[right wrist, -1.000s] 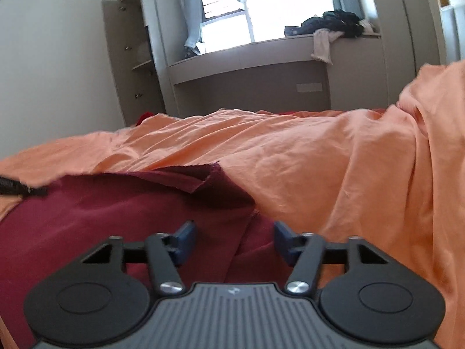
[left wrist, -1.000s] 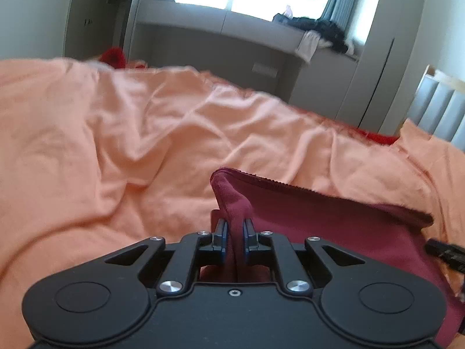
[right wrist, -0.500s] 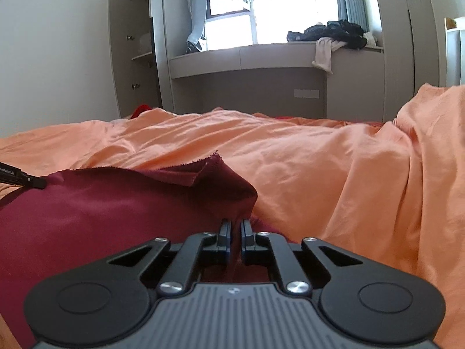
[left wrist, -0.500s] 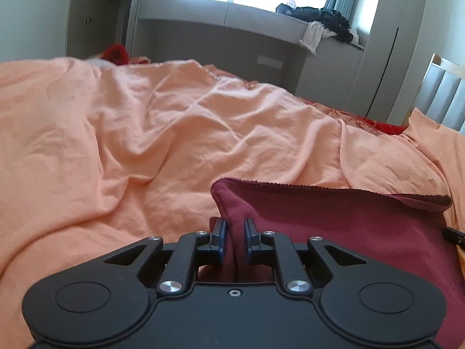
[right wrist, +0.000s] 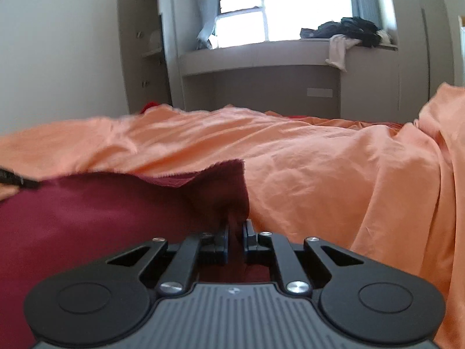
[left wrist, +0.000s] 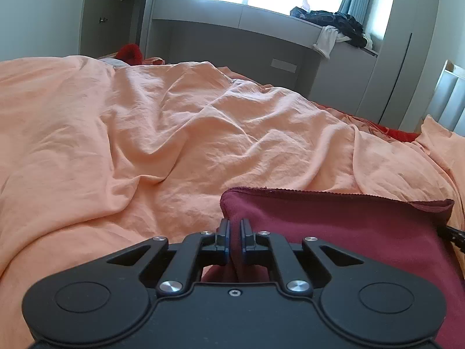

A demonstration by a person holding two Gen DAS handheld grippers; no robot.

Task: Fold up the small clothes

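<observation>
Both grippers, left (left wrist: 233,237) and right (right wrist: 234,240), pinch the maroon garment's (left wrist: 334,226) corners; next, likely carrying them forward to fold.

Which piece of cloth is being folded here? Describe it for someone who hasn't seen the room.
On the wide rumpled orange bedsheet lies a dark maroon knit garment, pinched by the left gripper and right gripper. It alone is dark red with a ribbed hem.

I see one dark red garment (left wrist: 334,226) spread on the orange bed sheet (left wrist: 180,133), far hem raw-edged, its near left and right corners (right wrist: 229,192) bunched upward, fabric between lying fairly flat.
</observation>
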